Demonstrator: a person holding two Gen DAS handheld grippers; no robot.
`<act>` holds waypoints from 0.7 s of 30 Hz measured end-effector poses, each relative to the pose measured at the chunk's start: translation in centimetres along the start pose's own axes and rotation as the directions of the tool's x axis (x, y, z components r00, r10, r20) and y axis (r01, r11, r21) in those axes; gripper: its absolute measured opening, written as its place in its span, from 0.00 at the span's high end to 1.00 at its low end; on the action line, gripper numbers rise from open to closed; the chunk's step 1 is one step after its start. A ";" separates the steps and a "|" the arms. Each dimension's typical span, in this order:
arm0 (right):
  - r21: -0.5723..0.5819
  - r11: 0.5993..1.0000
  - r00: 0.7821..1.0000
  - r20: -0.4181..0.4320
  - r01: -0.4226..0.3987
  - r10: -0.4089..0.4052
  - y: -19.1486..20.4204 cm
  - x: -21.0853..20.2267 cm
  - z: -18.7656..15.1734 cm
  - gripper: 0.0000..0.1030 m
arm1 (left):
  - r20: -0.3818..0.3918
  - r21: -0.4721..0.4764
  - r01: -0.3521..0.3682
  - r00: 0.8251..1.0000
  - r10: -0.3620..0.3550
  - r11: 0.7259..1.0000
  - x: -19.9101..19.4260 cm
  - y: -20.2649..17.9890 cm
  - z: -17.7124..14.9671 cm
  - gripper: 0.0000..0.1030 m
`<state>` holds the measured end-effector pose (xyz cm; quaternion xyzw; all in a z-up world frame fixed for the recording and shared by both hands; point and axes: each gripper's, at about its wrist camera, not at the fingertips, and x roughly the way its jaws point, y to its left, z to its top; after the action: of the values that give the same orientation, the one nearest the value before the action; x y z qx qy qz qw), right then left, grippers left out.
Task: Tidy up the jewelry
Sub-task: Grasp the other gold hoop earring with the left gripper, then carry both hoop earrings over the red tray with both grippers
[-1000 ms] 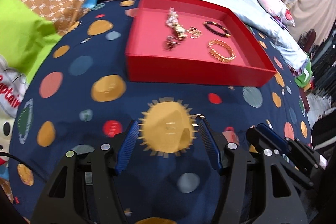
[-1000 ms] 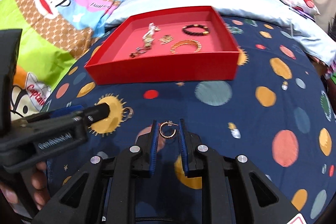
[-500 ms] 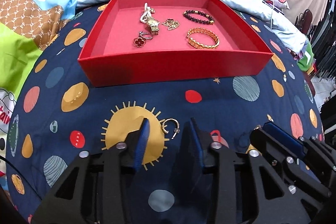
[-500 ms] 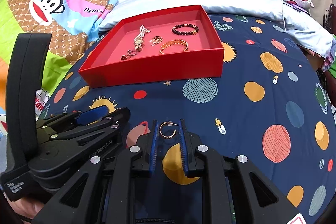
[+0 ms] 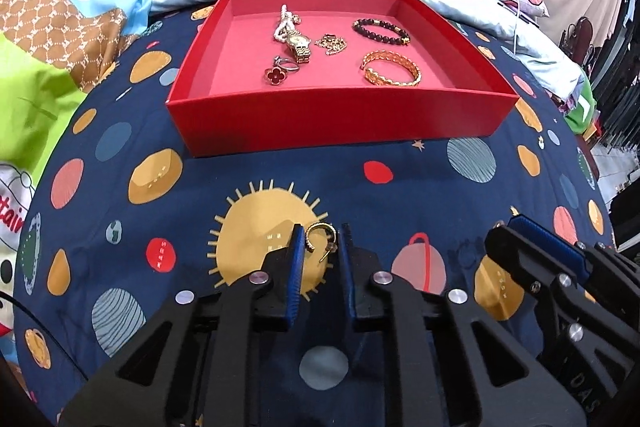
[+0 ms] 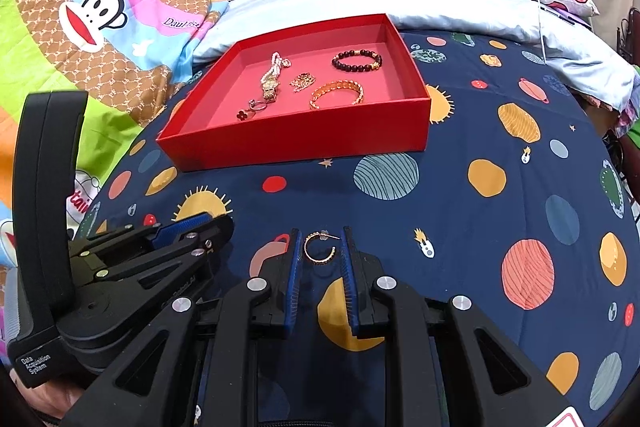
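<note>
Two hoop earrings, one pinched in each claw; red tray dead ahead of both.

Left gripper (image 5: 320,239) is closed on a gold hoop earring (image 5: 320,235), hoop standing roughly upright between the pads with its post poking down and toward the right pad. Right gripper (image 6: 320,245) is clamped on a second hoop earring (image 6: 319,247), hoop plane facing the camera, post at top pointing right. Red tray (image 5: 340,119) lies straight forward of the left claw and forward, slightly left, of the right; the left looks nearer, so it likely goes first. Tray already holds a watch (image 5: 298,43), beaded bracelet (image 5: 381,31), gold cuff (image 5: 392,74), clover ring (image 5: 276,75). Versus half a second ago: the left jaws stood open around the earring lying on the bedspread (image 5: 400,203); now they have shut on it. Right grip unchanged.
</note>
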<state>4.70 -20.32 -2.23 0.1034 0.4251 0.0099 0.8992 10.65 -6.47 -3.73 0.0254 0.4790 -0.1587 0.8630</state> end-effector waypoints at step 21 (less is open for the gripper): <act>-0.019 0.999 0.996 0.078 -0.048 0.050 0.9 -2.7 3.2 0.83 | 0.107 -0.065 0.038 0.994 -0.031 0.997 -5.3 2.2 2.7 0.84</act>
<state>5.47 -20.32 2.00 0.1062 0.3867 0.0315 0.9155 10.92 -3.56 1.96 -0.0203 0.4378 -0.1587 0.8847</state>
